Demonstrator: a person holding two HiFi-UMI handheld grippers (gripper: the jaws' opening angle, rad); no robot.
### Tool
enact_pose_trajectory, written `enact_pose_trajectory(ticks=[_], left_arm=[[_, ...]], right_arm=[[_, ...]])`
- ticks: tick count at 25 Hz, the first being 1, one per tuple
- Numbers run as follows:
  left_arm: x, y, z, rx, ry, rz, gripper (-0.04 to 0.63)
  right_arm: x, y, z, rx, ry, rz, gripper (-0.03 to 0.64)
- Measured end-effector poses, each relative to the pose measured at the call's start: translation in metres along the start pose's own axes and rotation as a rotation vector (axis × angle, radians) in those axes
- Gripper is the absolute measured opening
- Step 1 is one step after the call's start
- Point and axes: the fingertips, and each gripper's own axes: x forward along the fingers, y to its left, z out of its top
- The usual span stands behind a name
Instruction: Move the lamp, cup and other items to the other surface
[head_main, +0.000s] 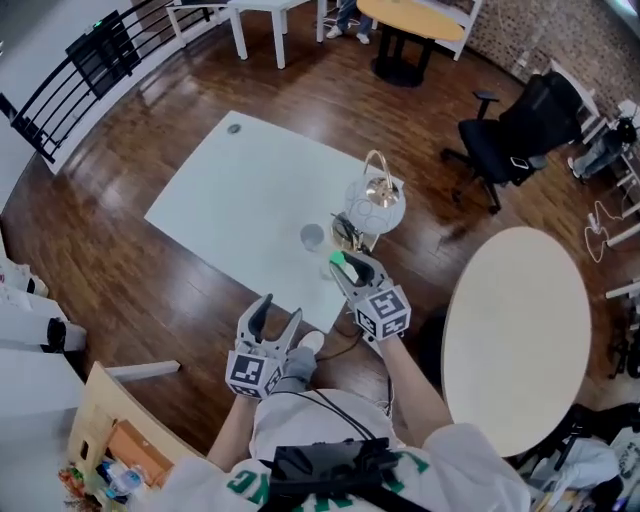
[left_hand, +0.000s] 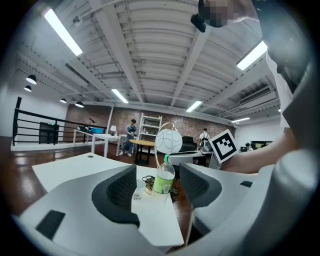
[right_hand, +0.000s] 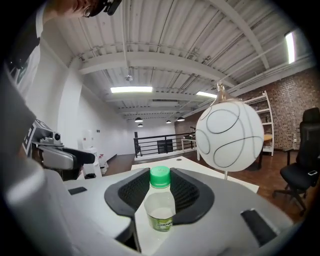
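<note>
1. My right gripper, just below the centre of the head view, has its fingers narrowed onto the top of the green-capped bottle
2. The bottle stands upright near the lower right edge of the white surface, just beside the cup and the lamp
3. My left gripper, at lower centre, has its fingers spread wide and holds nothing
4. The round surface is at the right of the frame

No legible txt: bottle label too blurred to read; shirt lettering partly hidden, can't make out.
</note>
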Motion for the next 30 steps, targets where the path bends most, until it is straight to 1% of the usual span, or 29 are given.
enact_pose_trajectory(ticks=[4,7,10,12,13,14,19,21,22,27,28,30], left_arm=[[-0.008,0.036,-0.004,-0.004,-0.008,0.045,0.261],[-0.015,0.038,-0.006,-0.011,0.008,0.067,0.261],[-0.013,0.038,-0.005,-0.008,0.011,0.062,0.261],[-0.008,0.038,-0.003,-0.001,0.000,0.049,0.261],[-0.004,0.038,-0.001,0.004,-0.009,0.039,0.261],[-0.001,0.036,0.001,0.009,-0.015,0.028,0.261],[0.019,0.014,0.016,0.033,-0.039,-0.049,0.261],[0.027,-0.002,0.025,0.041,-0.049,-0.091,0.261],[0.032,-0.012,0.030,0.045,-0.051,-0.120,0.250],[0.052,-0.074,0.045,0.058,-0.083,-0.274,0.250],[0.056,-0.088,0.045,0.060,-0.083,-0.308,0.250],[0.067,-0.117,0.042,0.069,-0.081,-0.384,0.250]], right_arm=[[0.032,0.006,-0.009,0.002,0.025,0.002,0.149],[0.032,0.010,-0.017,0.011,0.039,0.006,0.150],[0.029,0.011,-0.018,0.041,0.023,0.013,0.161],[0.028,0.008,-0.016,0.056,-0.001,-0.004,0.187],[0.027,0.005,-0.015,0.062,-0.013,-0.017,0.223],[0.025,0.003,-0.013,0.067,-0.021,-0.030,0.244],[-0.004,-0.008,-0.004,0.100,-0.068,-0.077,0.245],[-0.023,-0.015,0.001,0.112,-0.100,-0.104,0.245],[-0.034,-0.019,0.004,0.114,-0.112,-0.125,0.245],[-0.113,-0.043,0.012,0.126,-0.176,-0.266,0.245],[-0.133,-0.050,0.012,0.125,-0.190,-0.309,0.245],[-0.177,-0.066,0.011,0.119,-0.218,-0.424,0.247]])
